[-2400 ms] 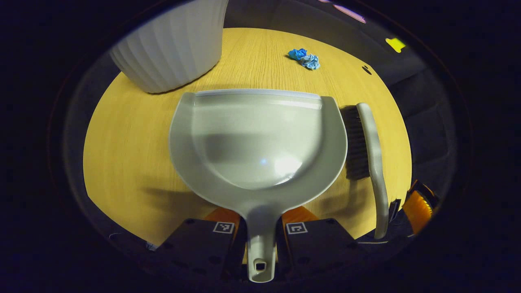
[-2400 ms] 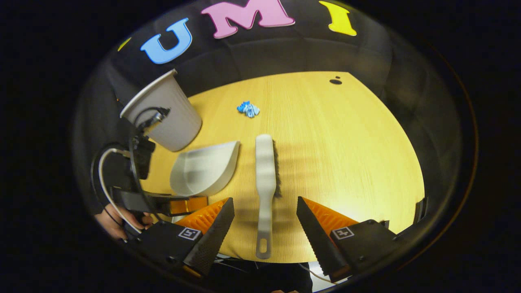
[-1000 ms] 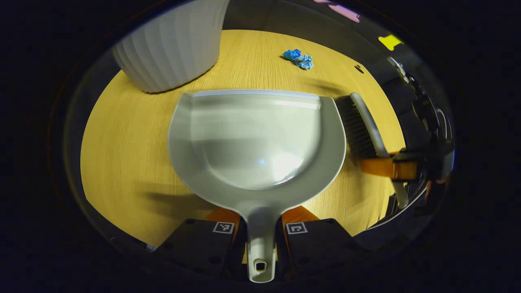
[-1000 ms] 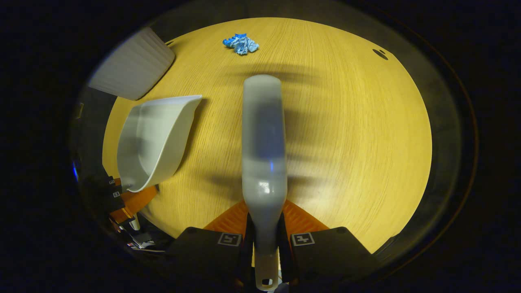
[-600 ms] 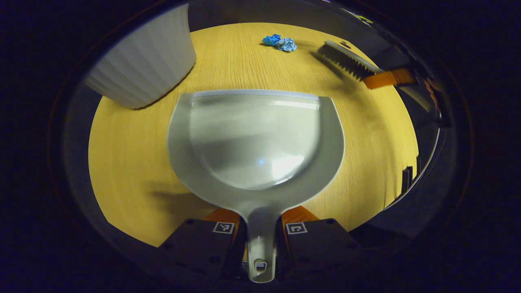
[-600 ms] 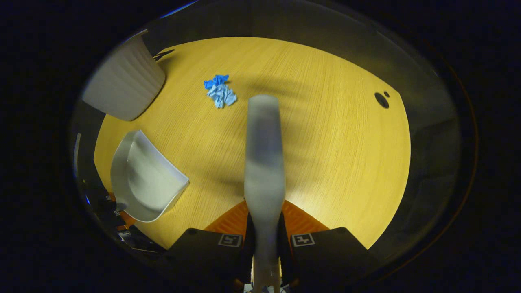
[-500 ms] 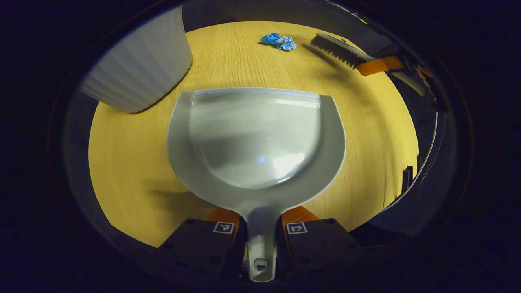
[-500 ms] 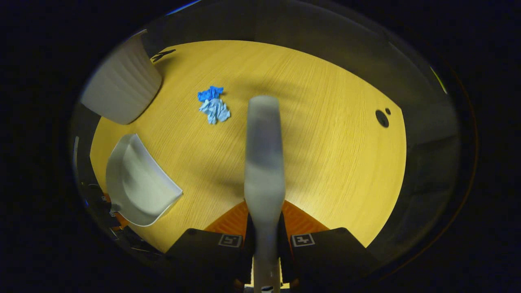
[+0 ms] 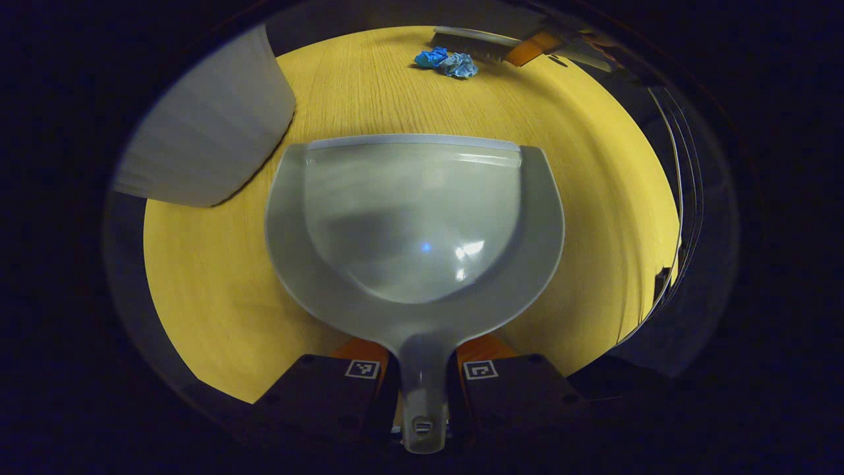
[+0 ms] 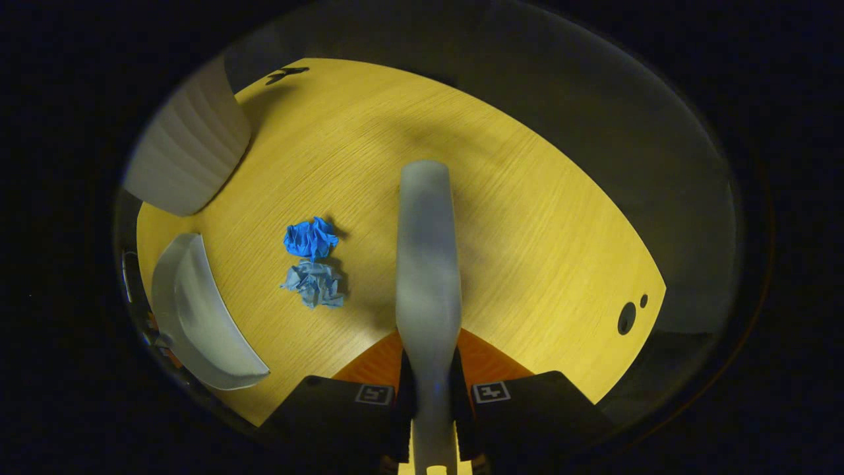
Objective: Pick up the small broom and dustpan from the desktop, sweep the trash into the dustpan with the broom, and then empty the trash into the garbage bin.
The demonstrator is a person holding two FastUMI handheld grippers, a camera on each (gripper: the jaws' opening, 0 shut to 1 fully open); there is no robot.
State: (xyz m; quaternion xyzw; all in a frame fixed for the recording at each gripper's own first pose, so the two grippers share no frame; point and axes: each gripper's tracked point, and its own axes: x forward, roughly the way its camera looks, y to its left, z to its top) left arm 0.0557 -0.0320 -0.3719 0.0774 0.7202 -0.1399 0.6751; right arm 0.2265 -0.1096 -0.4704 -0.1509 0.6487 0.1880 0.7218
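Left gripper view: left gripper [image 9: 422, 396] clamps grey plastic dustpan [image 9: 412, 224] by its handle | right gripper [image 10: 428, 402] clamps pale plastic broom [image 10: 427, 264] handle | crumpled blue paper trash [image 10: 311, 264] beside broom, likely light, easily scattered | white ribbed bin [image 9: 204, 142] near.
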